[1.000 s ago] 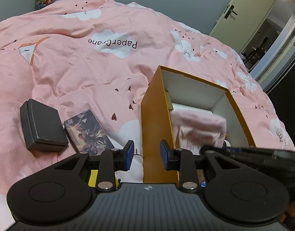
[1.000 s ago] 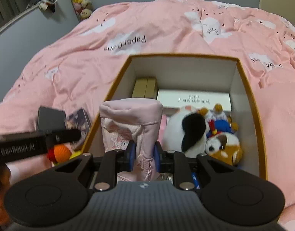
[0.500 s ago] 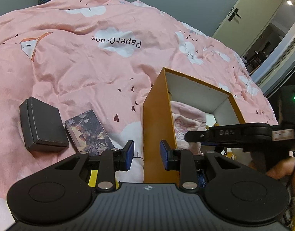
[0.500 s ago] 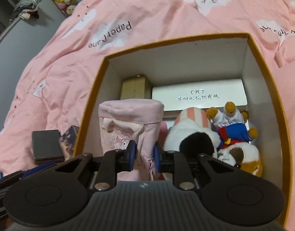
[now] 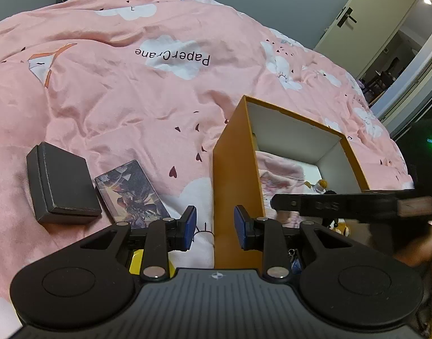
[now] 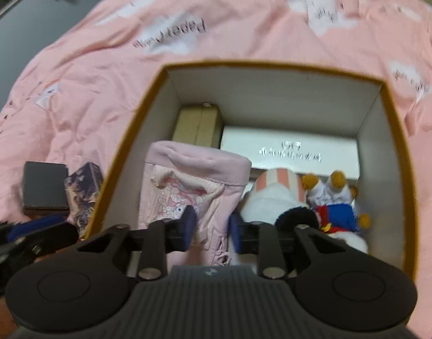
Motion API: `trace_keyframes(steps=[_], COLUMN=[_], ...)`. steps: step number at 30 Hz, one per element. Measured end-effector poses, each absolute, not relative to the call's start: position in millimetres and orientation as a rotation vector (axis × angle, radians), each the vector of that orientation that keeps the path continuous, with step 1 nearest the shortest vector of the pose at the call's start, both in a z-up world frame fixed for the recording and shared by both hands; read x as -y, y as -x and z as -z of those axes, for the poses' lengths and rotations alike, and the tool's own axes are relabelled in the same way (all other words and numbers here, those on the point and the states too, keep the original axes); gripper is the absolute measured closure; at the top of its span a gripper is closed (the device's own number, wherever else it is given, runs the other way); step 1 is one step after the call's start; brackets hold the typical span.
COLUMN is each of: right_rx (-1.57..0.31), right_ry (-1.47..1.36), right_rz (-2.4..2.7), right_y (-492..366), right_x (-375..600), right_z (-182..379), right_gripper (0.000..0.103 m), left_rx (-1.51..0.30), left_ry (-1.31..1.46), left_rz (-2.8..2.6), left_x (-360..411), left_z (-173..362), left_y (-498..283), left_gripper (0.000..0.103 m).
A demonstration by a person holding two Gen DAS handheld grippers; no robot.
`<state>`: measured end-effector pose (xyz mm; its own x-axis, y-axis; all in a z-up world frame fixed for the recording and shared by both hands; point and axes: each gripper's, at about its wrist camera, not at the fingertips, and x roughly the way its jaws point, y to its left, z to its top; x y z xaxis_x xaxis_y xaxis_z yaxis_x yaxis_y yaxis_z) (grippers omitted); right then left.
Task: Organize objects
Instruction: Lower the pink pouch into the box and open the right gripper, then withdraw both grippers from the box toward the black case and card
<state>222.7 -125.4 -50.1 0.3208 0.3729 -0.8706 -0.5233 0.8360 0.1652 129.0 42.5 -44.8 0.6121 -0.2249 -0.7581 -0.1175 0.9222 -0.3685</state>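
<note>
1. Opening up, the right gripper (image 6: 209, 231) is seen with the pink pouch (image 6: 193, 186) still between its pads, down in the orange box's (image 6: 125, 147) left side.
2. The left gripper (image 5: 214, 224) is kept partly open, nothing held, by the box's near-left corner.

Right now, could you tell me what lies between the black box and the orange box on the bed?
An illustrated card box lies between the black box and the orange box, then bare pink quilt; the left wrist view shows it best.
</note>
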Motion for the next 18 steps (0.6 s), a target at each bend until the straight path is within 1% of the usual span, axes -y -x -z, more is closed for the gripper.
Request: trace_keyframes(steps=[1,4,6,8,11,12,14,15,16,18], right_rx=[-1.080,-1.012,-0.959,-0.918,-0.890,-0.880,-0.903,-0.937,-0.966,-0.990], right_ry=[0.161,0.229,0.289,0.286,0.279,0.287,0.316,0.313,0.302,0.303], right_rz=[-0.606,-0.620,-0.608,-0.641,-0.688,-0.699,-0.700,-0.714,-0.732,-0.758], right_y=[-219.7,-211.7,-208.5,-210.9,-220.1,-223.3,-227.9,-231.0,-231.2,-229.9], right_x=[126.6,121.7,116.5,113.0,105.2,102.0,96.2,94.9,95.1,94.0], right_z=[46.0,34.0,26.4,20.1,23.5,27.3,36.5,42.1,45.5,53.4], right_gripper=[0.055,0.043,0.043,0.043,0.052,0.061,0.073,0.088,0.094,0.095], left_rx=[-0.919,-0.922,-0.919,-0.919,-0.924,-0.926,-0.928,-0.930,-0.931,-0.936], left_ry=[0.407,0.405,0.404,0.403,0.403,0.402,0.403,0.405,0.406,0.411], left_rz=[0.064,0.065,0.066,0.064,0.066,0.065,0.063,0.061,0.059,0.056], left_x=[-42.6,-42.4,-42.5,-42.3,-41.9,-42.1,-43.1,-44.2,-45.3,-46.6], left_z=[45.3,46.0,45.7,46.3,47.5,48.0,48.8,49.2,49.8,51.5], left_y=[-129.9,-132.8,-133.2,-133.6,-133.9,-133.8,-134.1,-134.7,-135.3,-137.5], left_gripper=[0.069,0.069,0.069,0.069,0.069,0.069,0.069,0.069,0.069,0.069])
